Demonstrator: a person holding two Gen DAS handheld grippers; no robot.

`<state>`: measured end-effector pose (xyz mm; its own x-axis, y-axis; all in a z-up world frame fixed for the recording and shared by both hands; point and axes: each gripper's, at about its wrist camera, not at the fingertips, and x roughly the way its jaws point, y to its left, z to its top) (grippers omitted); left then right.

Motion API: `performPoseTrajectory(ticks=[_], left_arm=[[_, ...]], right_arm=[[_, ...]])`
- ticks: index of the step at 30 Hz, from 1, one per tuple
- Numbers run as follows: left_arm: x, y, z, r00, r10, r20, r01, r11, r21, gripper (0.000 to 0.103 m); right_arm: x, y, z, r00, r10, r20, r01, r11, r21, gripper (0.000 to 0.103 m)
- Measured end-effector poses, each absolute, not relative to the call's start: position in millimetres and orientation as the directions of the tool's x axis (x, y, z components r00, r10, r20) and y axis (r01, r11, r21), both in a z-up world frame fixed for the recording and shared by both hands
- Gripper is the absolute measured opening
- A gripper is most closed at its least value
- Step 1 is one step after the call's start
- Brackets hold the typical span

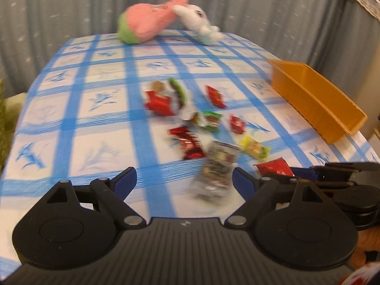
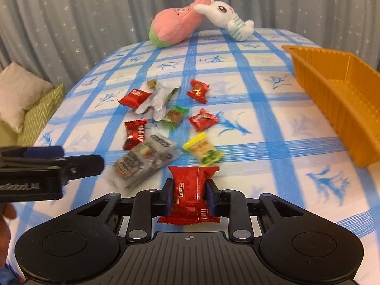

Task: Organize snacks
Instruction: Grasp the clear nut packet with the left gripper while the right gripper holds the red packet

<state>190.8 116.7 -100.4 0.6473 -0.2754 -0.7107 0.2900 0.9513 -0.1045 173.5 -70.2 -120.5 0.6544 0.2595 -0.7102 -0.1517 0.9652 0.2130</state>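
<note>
Several wrapped snacks lie scattered mid-table: red packets (image 2: 201, 120), a green one (image 2: 174, 116) and a yellow one (image 2: 203, 149). My right gripper (image 2: 190, 196) is shut on a red snack packet (image 2: 188, 178), pads pressing both its sides just above the cloth. That packet (image 1: 275, 168) also shows at the right of the left wrist view. My left gripper (image 1: 182, 178) stands open and low over a clear packet of mixed snacks (image 1: 215, 168), which lies between its fingers, nearer the right one, with neither pad pressing it. The orange tray (image 2: 344, 109) holds nothing visible.
A blue-checked cloth (image 2: 261, 123) covers the table. A pink plush (image 2: 175, 26) and a white rabbit plush (image 2: 228, 16) lie at the far edge before a grey curtain. Cushions (image 2: 21, 99) sit off the left side. The tray (image 1: 332, 109) stands along the right edge.
</note>
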Motion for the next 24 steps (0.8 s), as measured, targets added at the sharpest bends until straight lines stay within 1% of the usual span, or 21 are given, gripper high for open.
performPoseTrajectory(ticks=[4,5,6,8,11,14,19,20,24], left_arm=[[195.3,92.8,-105.1,0.636,-0.286,-0.717,0.347,0.935,-0.065,0.085],[196.5,88.0,-106.5,0.633,-0.288,-0.718,0.359,0.931,-0.057,0.081],[197.6,84.4,-108.1,0.630,-0.291,-0.720,0.369,0.928,-0.051,0.074],[200.0,77.9,-111.2,0.624,-0.284,-0.728,0.381,0.924,-0.034,0.065],[202.0,70.6,-114.9,0.621,-0.279,-0.732,0.394,0.919,-0.016,0.061],[204.6,66.2,-119.7,0.615,-0.267,-0.742,0.402,0.916,0.003,0.057],[205.7,59.4,-125.6,0.612,-0.248,-0.751,0.415,0.909,0.039,0.042],[205.8,59.0,-126.2,0.609,-0.245,-0.754,0.414,0.909,0.040,0.037],[205.2,59.9,-125.2,0.601,-0.243,-0.762,0.387,0.922,0.011,0.035]], right_arm=[[162.3,-90.5,-118.5,0.660,0.253,-0.707,-0.164,0.967,0.194,0.028],[159.8,-95.3,-118.3,0.663,0.247,-0.707,-0.163,0.969,0.185,0.028],[158.0,-99.5,-118.4,0.666,0.238,-0.707,-0.159,0.971,0.177,0.028],[155.8,-106.4,-120.0,0.676,0.218,-0.704,-0.155,0.976,0.153,0.028],[157.2,-114.0,-124.7,0.685,0.192,-0.703,-0.152,0.981,0.121,0.028],[158.8,-119.0,-126.6,0.686,0.199,-0.699,-0.151,0.980,0.131,0.028],[159.5,-121.4,-128.1,0.689,0.208,-0.695,-0.159,0.978,0.135,0.028],[159.7,-121.4,-128.3,0.690,0.208,-0.693,-0.162,0.978,0.133,0.028],[160.0,-120.1,-128.3,0.689,0.210,-0.693,-0.180,0.977,0.118,0.028]])
